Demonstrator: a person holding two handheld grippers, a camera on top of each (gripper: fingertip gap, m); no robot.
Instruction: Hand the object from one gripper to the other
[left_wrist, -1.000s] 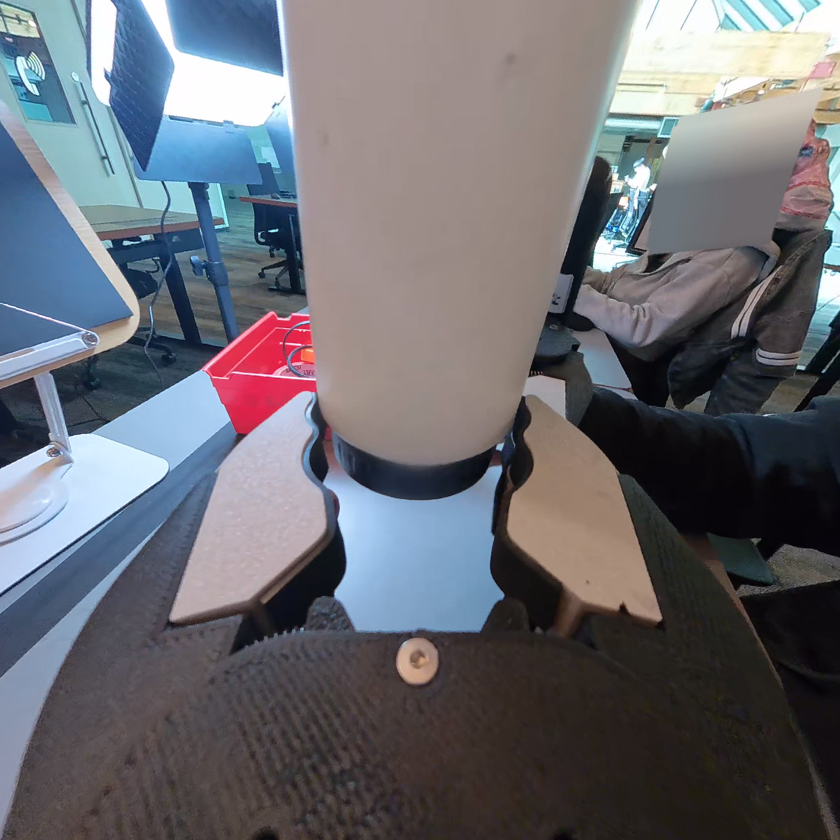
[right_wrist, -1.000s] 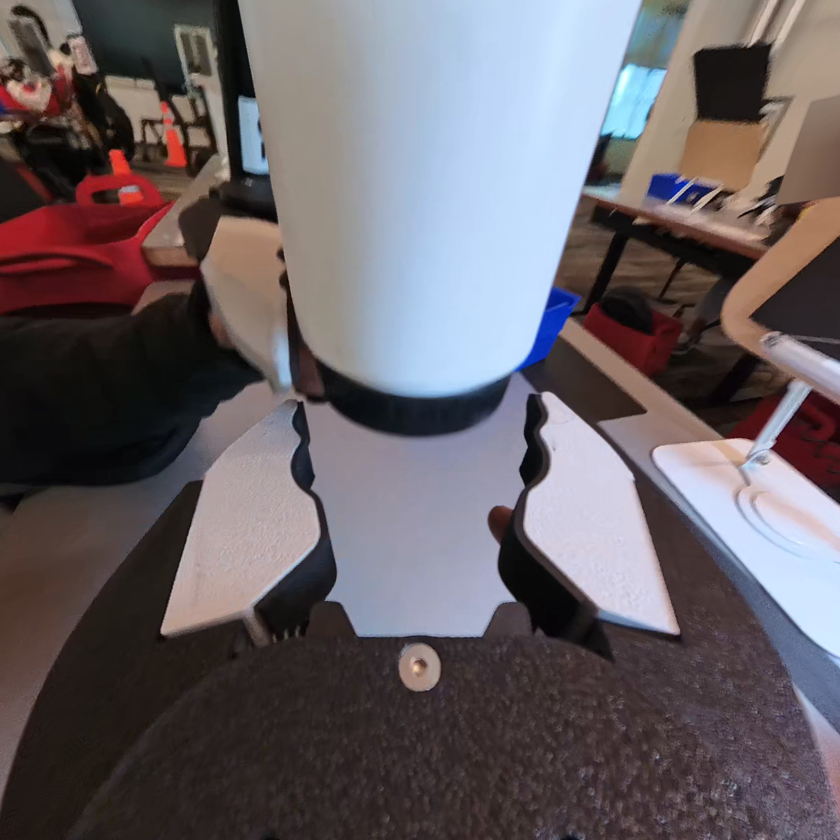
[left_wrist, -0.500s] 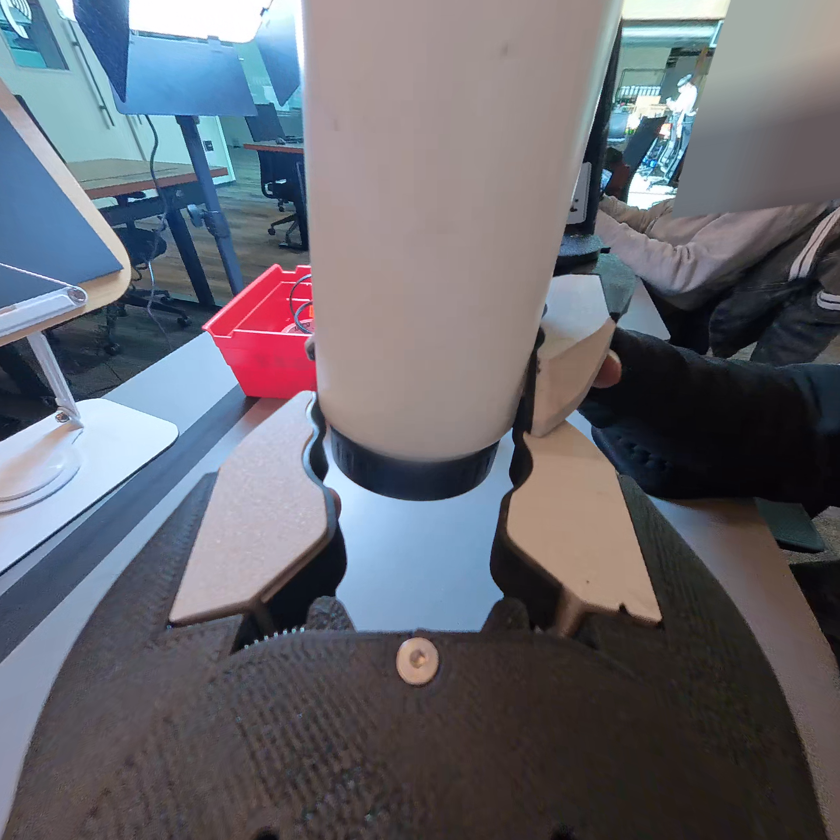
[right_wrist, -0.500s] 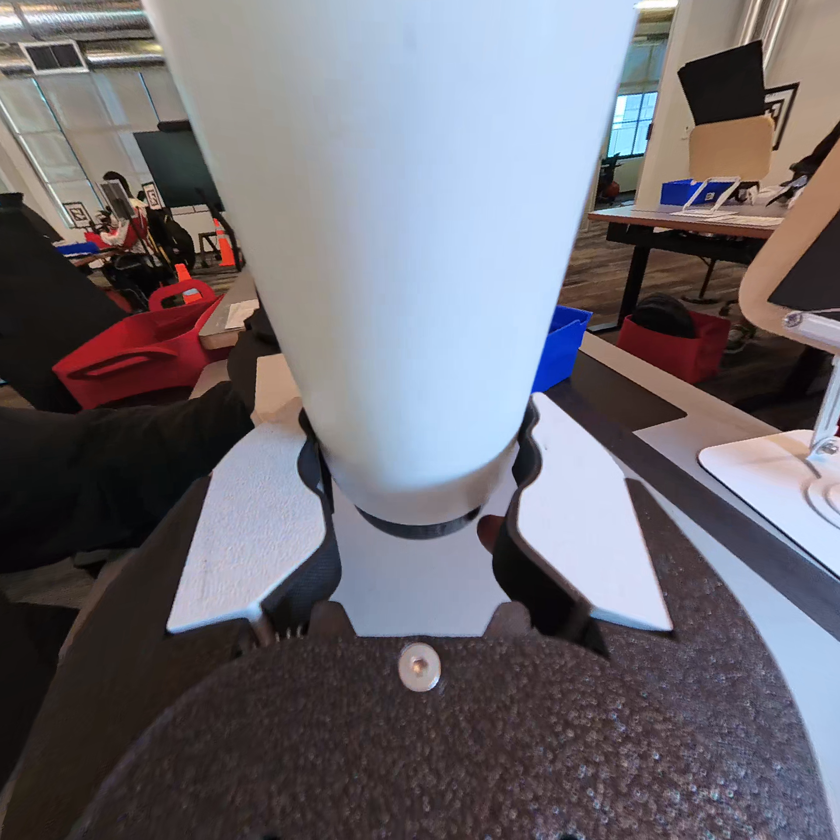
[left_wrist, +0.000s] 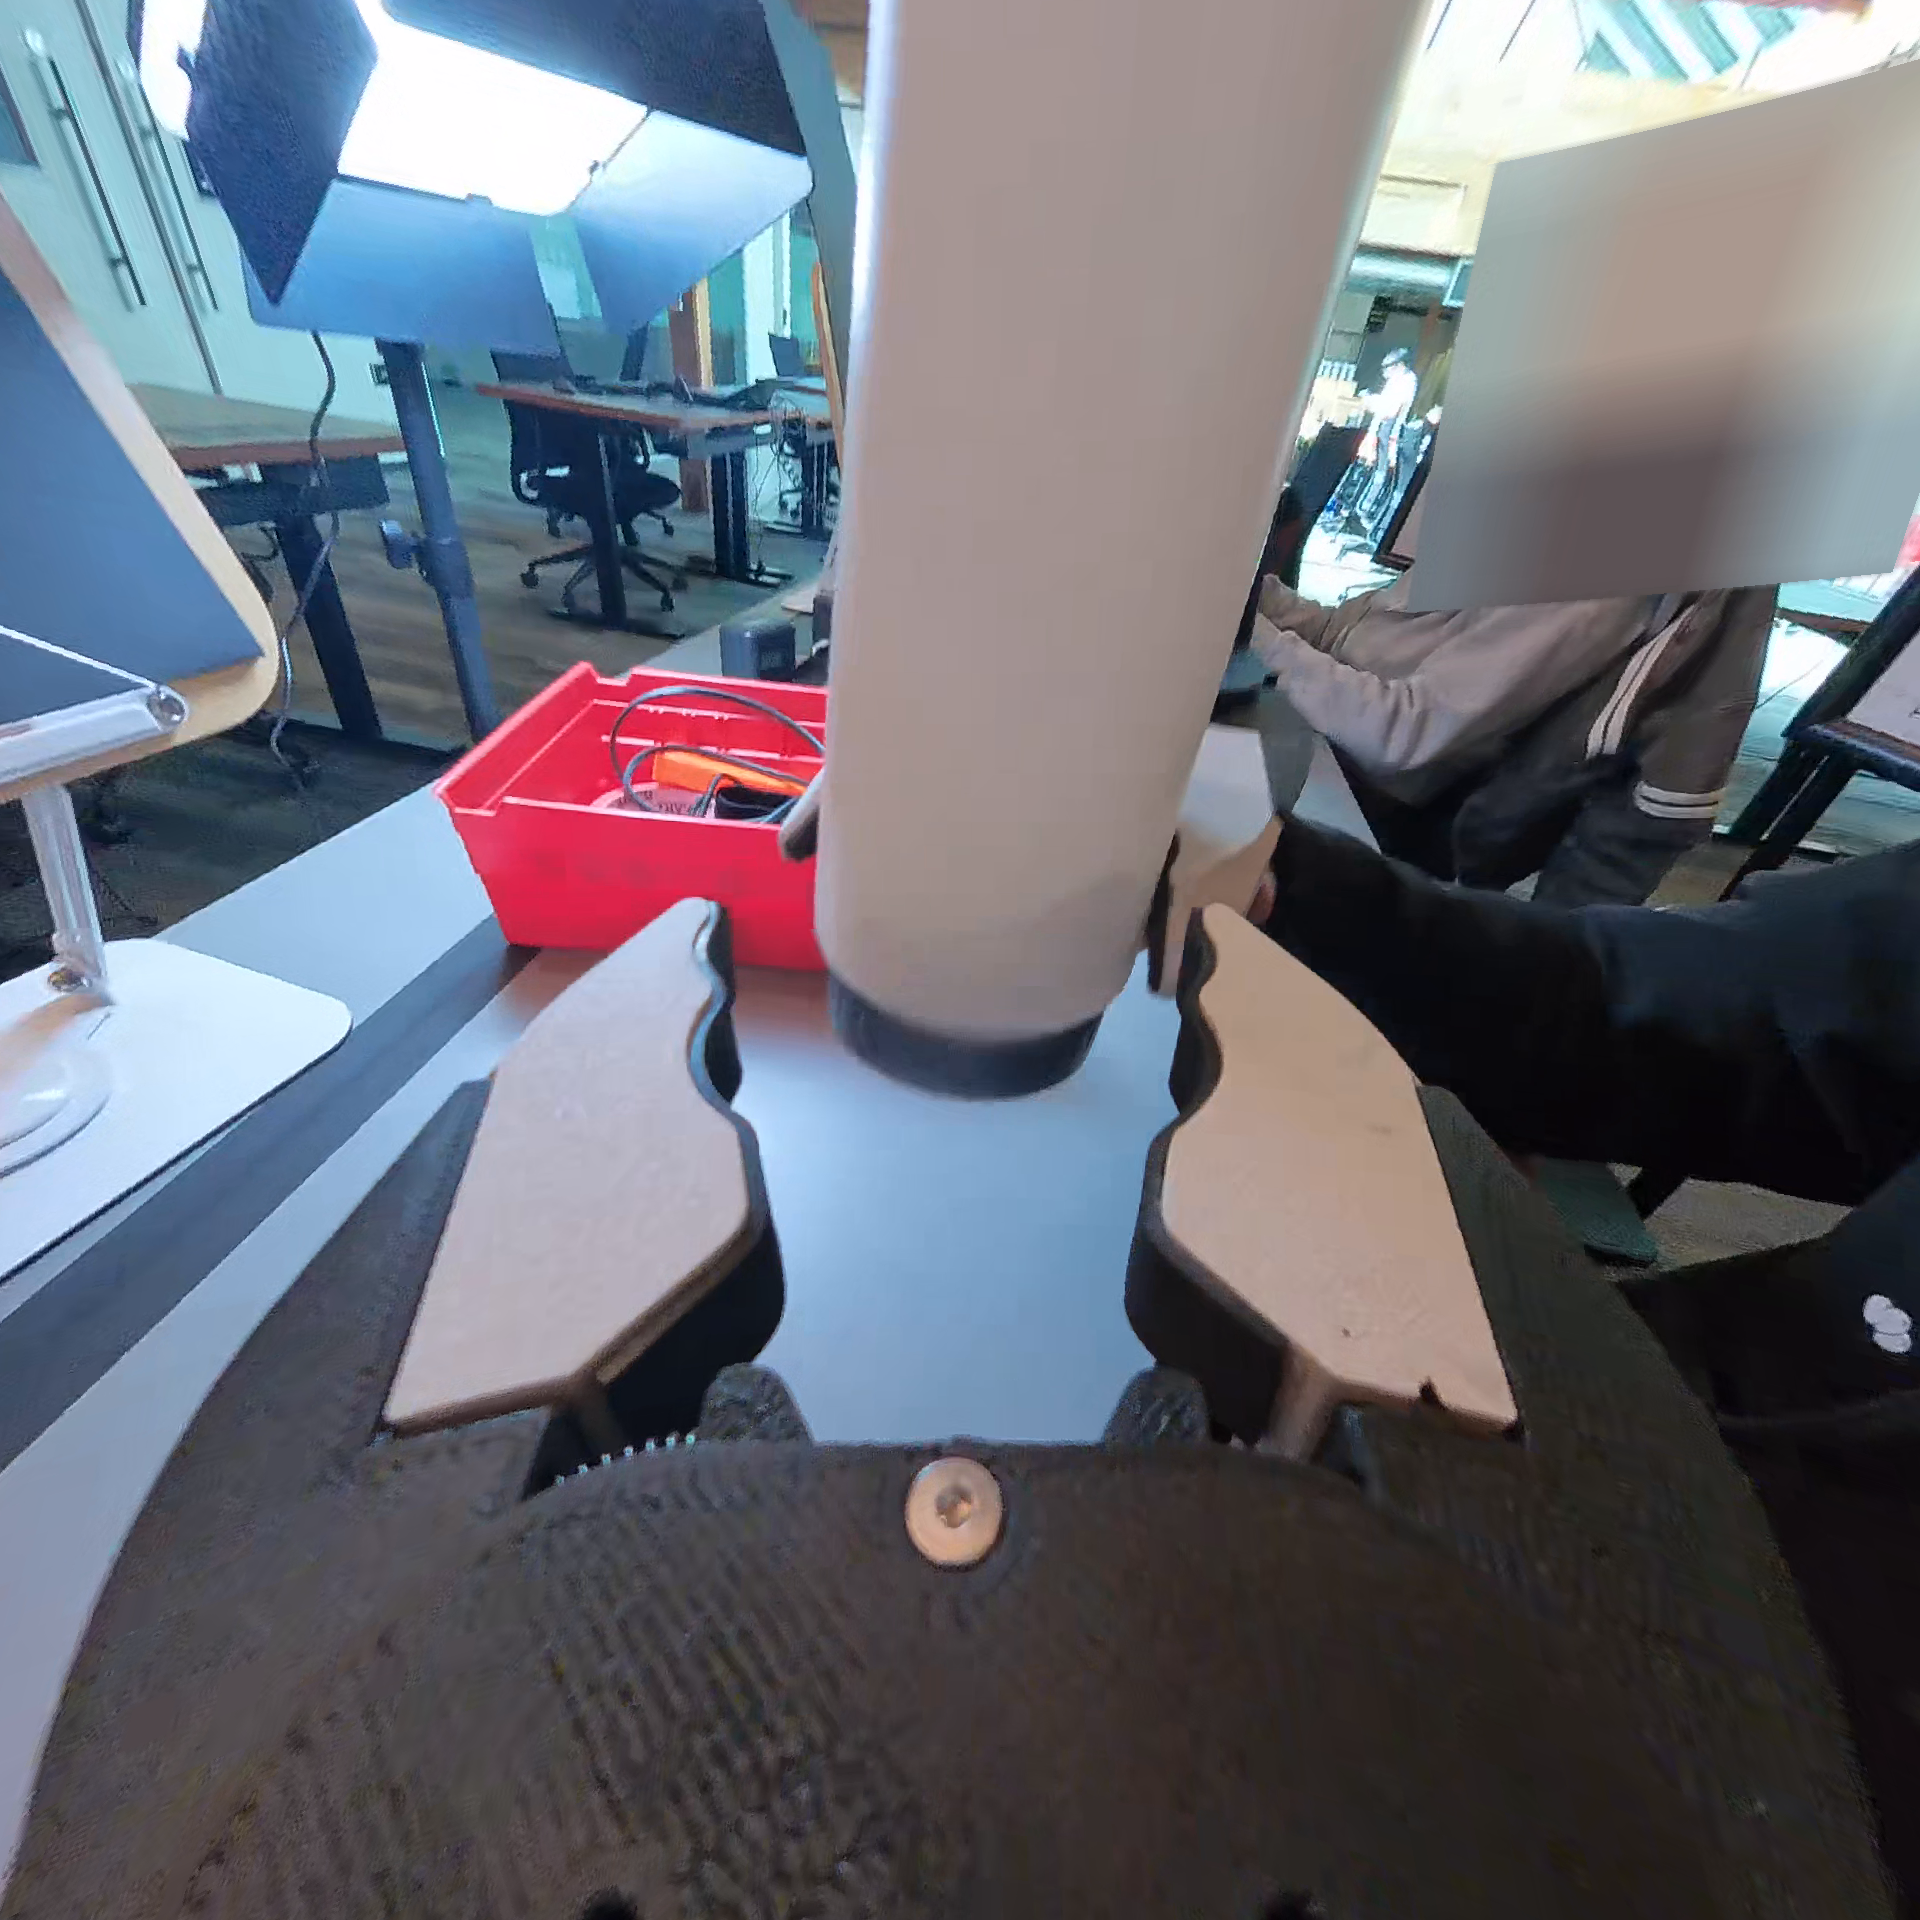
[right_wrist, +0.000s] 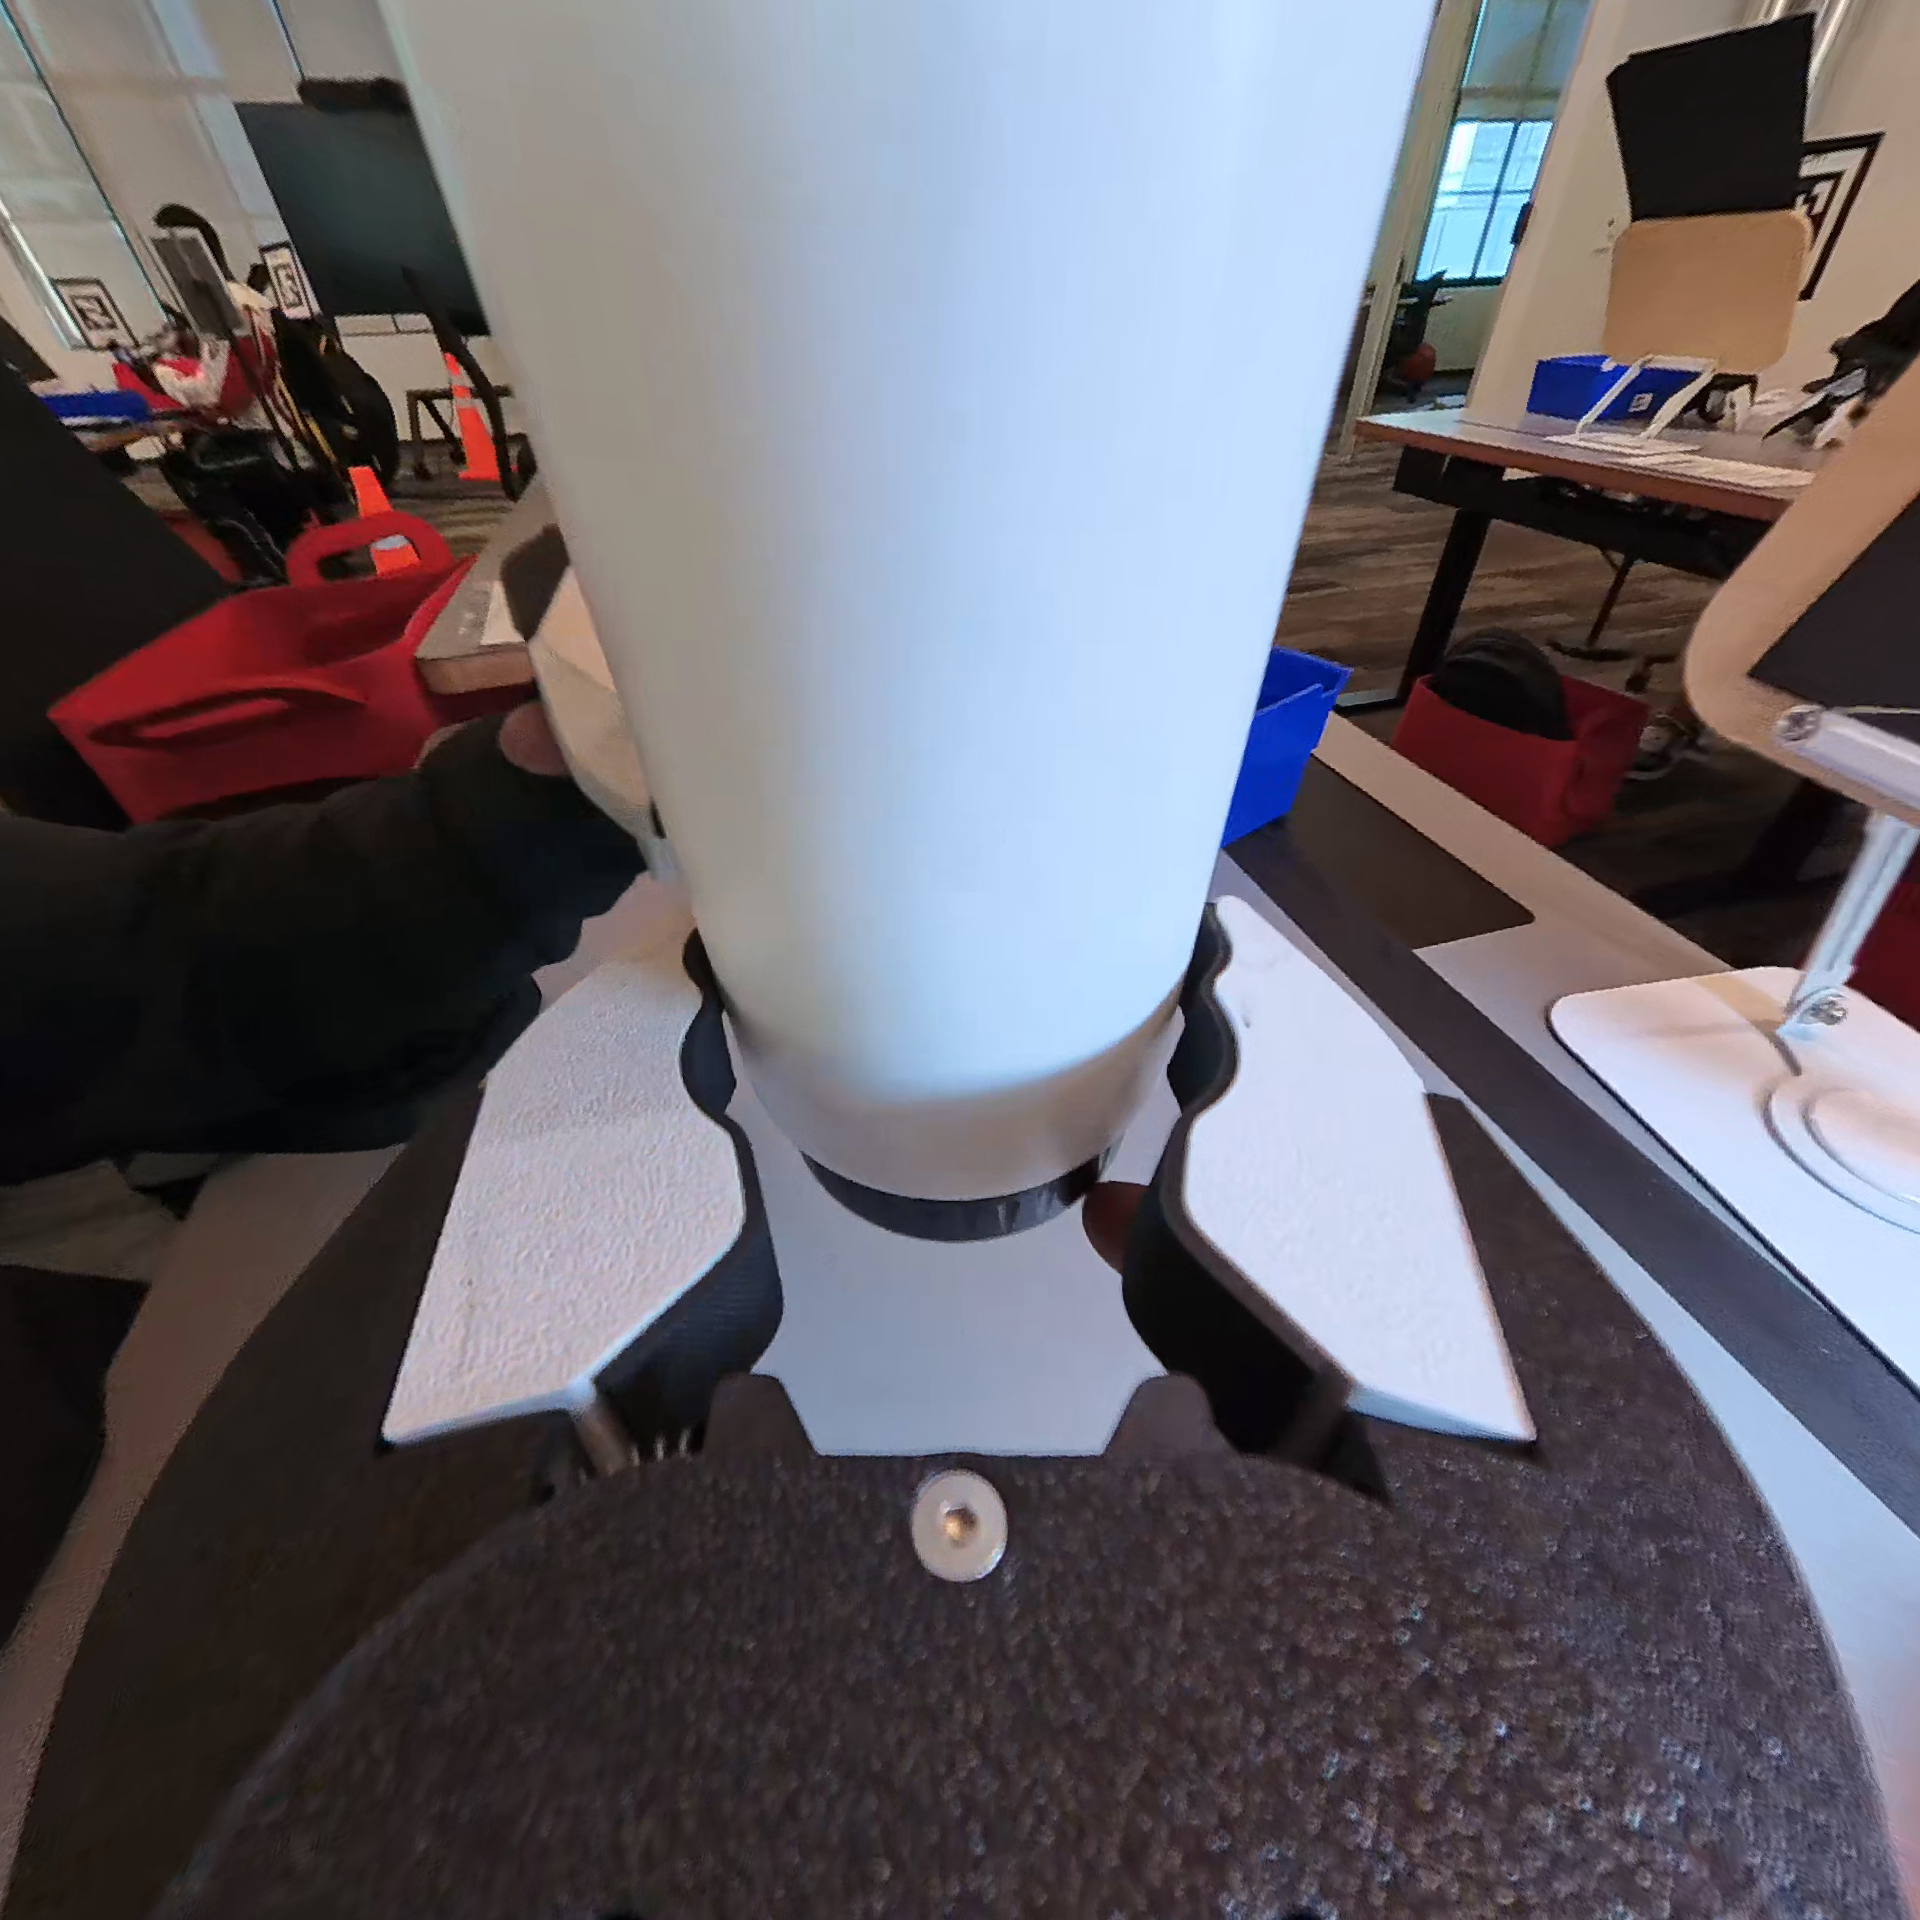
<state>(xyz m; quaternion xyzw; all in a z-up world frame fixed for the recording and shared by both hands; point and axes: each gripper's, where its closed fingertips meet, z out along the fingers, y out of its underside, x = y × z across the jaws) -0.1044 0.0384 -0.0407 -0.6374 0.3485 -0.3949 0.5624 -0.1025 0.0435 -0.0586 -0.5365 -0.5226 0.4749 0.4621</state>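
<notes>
On my right wrist feed the right gripper (right_wrist: 956, 1039) is pinching the bottle (right_wrist: 935, 520), a tall white cylinder with a black band at its lower end; both wavy black pads press against the white wall just above that band, and the bottle stands upright between them, filling the middle of the view. On my left wrist feed the left gripper (left_wrist: 951, 997) is spread, its fingers apart from the bottle (left_wrist: 1049, 520) with a clear gap on each side, and the black band hangs just above the grey tabletop (left_wrist: 935, 1247) a little ahead of the fingertips. From this side I can see one finger of the right gripper (left_wrist: 1210, 862) lying against the bottle's right wall, with a black-sleeved arm (left_wrist: 1558, 987) behind it. The right feed shows the left gripper (right_wrist: 582, 707) only partly, at the bottle's left edge, held by a gloved hand (right_wrist: 499, 790); from there I cannot tell whether it touches the bottle. Behind the bottle on the tabletop sits a red bin (left_wrist: 623, 831) holding cables and an orange item. A white stand base (left_wrist: 156, 1049) rests on the tabletop to the left in the left feed, and the same sort of base (right_wrist: 1714, 1081) shows to the right in the right feed. A seated person in a grey jacket (left_wrist: 1507, 686) is beyond the tabletop.
</notes>
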